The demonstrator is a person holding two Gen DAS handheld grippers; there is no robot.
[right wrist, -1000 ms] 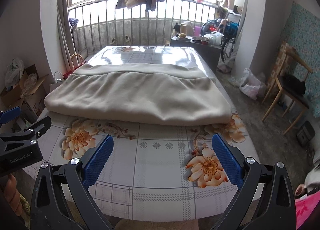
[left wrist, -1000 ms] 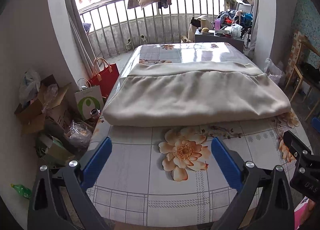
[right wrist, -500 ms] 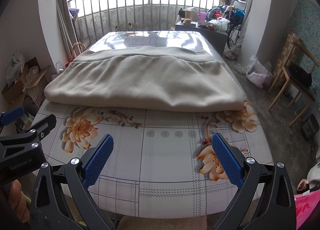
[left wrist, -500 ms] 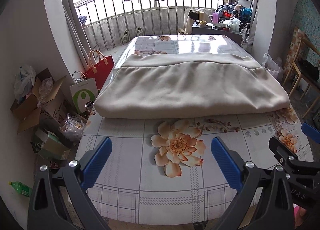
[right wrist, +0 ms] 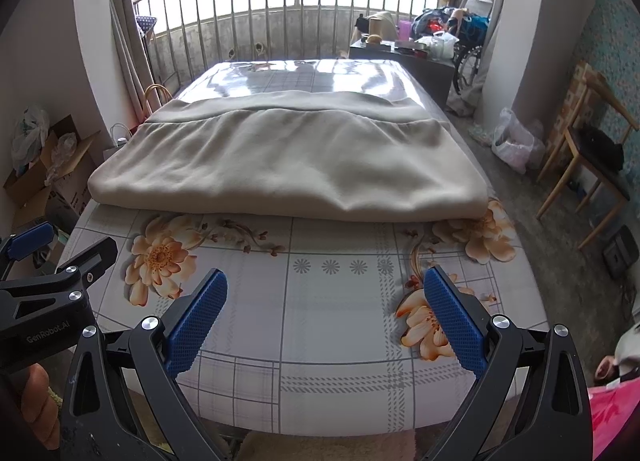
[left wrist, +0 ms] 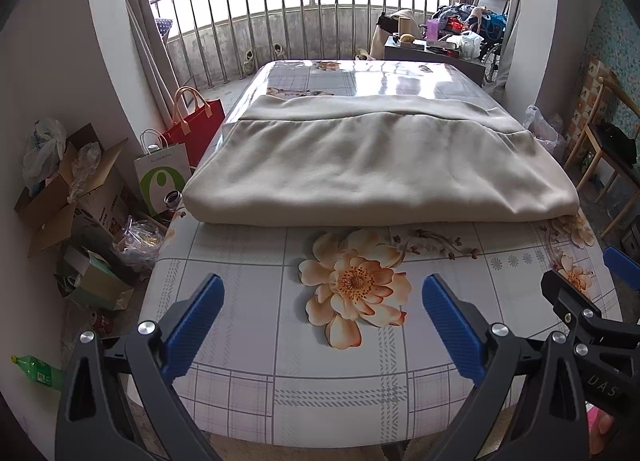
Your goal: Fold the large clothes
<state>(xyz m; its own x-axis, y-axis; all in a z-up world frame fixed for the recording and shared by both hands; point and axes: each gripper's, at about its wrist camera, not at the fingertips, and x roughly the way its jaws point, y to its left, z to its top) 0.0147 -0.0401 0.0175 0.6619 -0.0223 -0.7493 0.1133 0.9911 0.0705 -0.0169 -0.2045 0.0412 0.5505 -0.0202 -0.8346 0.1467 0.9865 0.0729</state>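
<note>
Beige cloth (left wrist: 376, 169), thick and folded into a wide flat bundle, lies across the middle of the counter (left wrist: 320, 373), and it reaches nearly from the left edge to the right edge. Its near border is a rounded fold, and at its far side a second layer shows as a narrow band. The counter carries a glossy cover with a grey check pattern and orange flowers; one big flower (left wrist: 354, 285) is printed just in front of the cloth.

Left gripper (left wrist: 322, 325) hangs over the near part of the counter with its two blue pads wide apart and with nothing between them. Right gripper (right wrist: 326, 321) is beside it, to the right, also spread wide and also holding nothing. Both are apart from the cloth and do not touch it. In the right wrist view the body of the left gripper appears at the left edge, with some fingers of the person's hand (right wrist: 38, 401) below it.

On the floor to the left of the counter stand a red bag (left wrist: 200, 129), a white paper bag (left wrist: 162, 177) and open cardboard boxes (left wrist: 60, 197). Far behind the counter a metal railing (left wrist: 304, 33) closes a bright window where clothes hang. A wooden chair (right wrist: 588, 165) stands at the right.
</note>
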